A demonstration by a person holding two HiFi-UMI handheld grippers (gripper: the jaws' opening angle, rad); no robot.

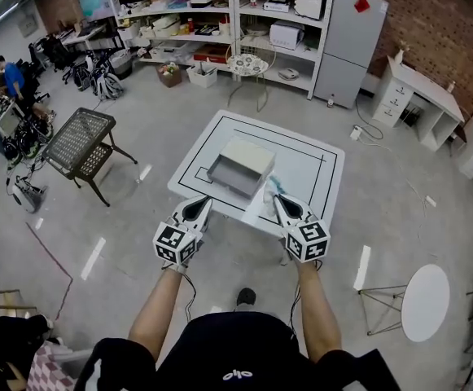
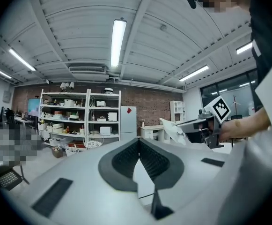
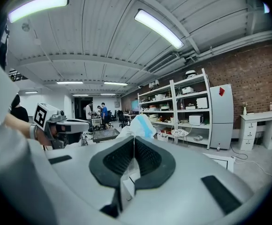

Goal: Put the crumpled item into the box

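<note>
A white desk [image 1: 317, 168] at frame centre carries the box [image 1: 238, 169], with shelves [image 1: 212, 23] along the top. Fingers of the right gripper [image 1: 278, 199] pinch the crumpled item [image 3: 138, 124] over the desk's lower edge. Those of the left gripper [image 1: 205, 203] are pressed together.

Left gripper [image 1: 206, 201]: white shell, black ribbed pads [image 2: 126, 158], black-and-white marker cube [image 1: 176, 243].
Right gripper [image 1: 276, 199]: same build and markings.
Cables [image 1: 189, 287]: black, one per gripper.
Clothing: black short-sleeved shirt [image 1: 212, 349], white logo [image 1: 236, 375]; black shoe [image 1: 246, 297].

table [image 1: 321, 165]: smooth white top
crumpled item [image 3: 139, 124]: thin, creased sheet; paper or cloth, you can't tell
your right gripper [image 3: 134, 139]: matt grey shell, black ribbed pads [image 3: 147, 159]
</note>
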